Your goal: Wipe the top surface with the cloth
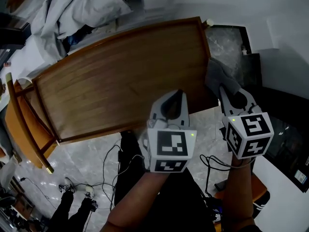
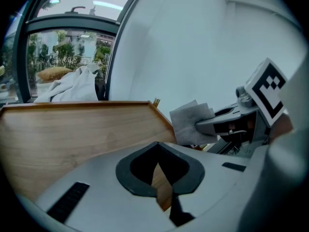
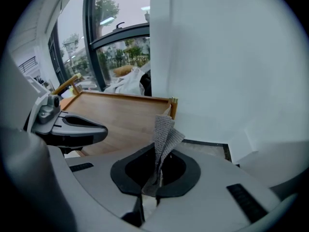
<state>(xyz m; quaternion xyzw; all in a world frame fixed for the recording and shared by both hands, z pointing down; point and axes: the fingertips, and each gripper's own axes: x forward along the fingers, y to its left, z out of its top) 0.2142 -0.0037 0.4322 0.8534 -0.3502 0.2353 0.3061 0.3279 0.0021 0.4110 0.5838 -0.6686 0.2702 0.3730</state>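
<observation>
Pale marble floor (image 1: pixel 87 161) strewn with loose black cables (image 1: pixel 116 153) spreads below you. Over it the brown wooden desk (image 1: pixel 111 81) with a raised rim runs its long axis from 8 o'clock to 2 o'clock in the head view.

Your right tongs (image 1: pixel 227 90) are clamped on the grey woven cloth (image 1: pixel 217 74). It stands up out of them in a fold, just off the desk's right end, and as far as I can judge it is not touching the wood. From the cloth the bare top lies toward 10 o'clock, so the wipe most likely starts by crossing the end rim (image 1: pixel 206 52). Lift over that rim so the cloth does not snag on it.

Your left tongs (image 1: pixel 178 96) are drawn together with nothing between them, at 9 o'clock of the right ones and near the desk's front edge. The right hand is plainly the one to work.

Nothing lies on the wood, so you have free run along its length. A heap of white sheets (image 1: pixel 77 8) sits beyond the far edge at 11 o'clock.
</observation>
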